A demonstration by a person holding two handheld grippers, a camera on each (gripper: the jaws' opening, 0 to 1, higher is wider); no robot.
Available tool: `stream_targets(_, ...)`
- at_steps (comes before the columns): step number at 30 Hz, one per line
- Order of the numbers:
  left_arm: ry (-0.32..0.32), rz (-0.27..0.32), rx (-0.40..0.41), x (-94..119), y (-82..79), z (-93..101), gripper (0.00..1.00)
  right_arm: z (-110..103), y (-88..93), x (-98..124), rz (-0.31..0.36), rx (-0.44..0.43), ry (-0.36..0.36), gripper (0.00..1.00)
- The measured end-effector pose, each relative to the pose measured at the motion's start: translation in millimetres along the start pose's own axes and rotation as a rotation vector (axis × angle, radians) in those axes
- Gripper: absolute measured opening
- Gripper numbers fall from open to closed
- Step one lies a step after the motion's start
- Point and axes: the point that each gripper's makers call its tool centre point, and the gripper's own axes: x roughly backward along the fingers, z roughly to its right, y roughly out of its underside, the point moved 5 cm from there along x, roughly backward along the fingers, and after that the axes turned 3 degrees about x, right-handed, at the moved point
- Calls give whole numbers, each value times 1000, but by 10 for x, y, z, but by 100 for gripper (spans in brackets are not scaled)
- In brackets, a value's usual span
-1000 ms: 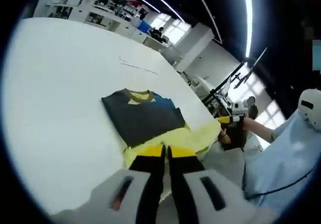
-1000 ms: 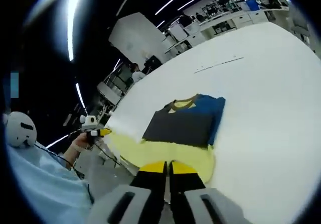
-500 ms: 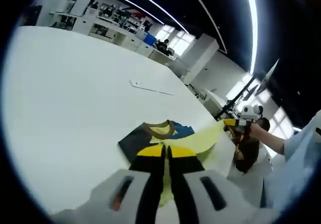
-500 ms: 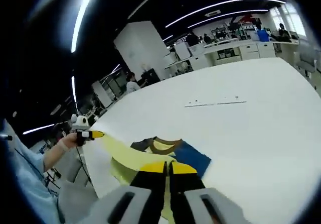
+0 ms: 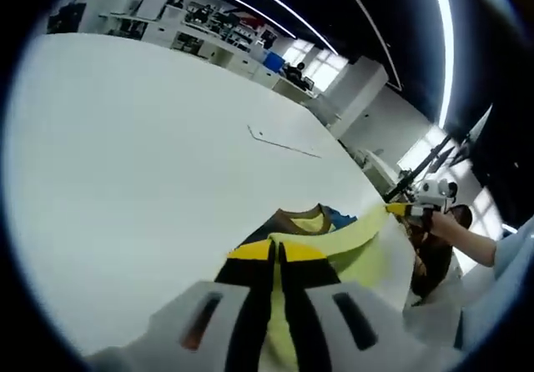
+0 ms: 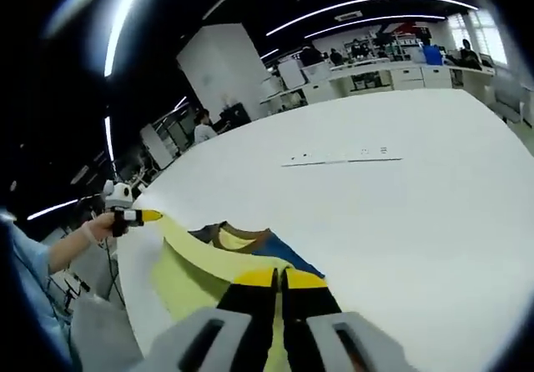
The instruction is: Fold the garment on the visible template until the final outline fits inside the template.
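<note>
Tabletop [image 5: 125,155]: white, wide and bare beyond the jaws on both sides; its near edge runs beside the person's sleeve [image 6: 33,272]. T-shirt [image 5: 313,226] lies just ahead of the left gripper [image 5: 278,251]; yellow hem lifted and stretched between both tools, grey and blue body flat beneath. Left gripper jaws closed on yellow fabric. Right gripper [image 6: 279,279] jaws likewise closed on the hem. Thin template line [image 6: 342,160] lies well beyond the shirt. Compared with a second ago, more yellow fabric now covers the dark panel.
</note>
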Motion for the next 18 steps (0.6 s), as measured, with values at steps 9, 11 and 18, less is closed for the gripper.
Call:
stream_targets(9, -36, -21, 41, -128, 144, -208, 0, 156, 179, -140, -35, -27, 14, 0)
stream_targets(11, -41, -19, 54, -160, 177, -250, 0, 190, 216, -191, -37, -37, 25, 0)
stream_targets(18, -74, -8, 83, -248, 242, -352, 0, 314, 296, -367, -44, -65, 53, 0)
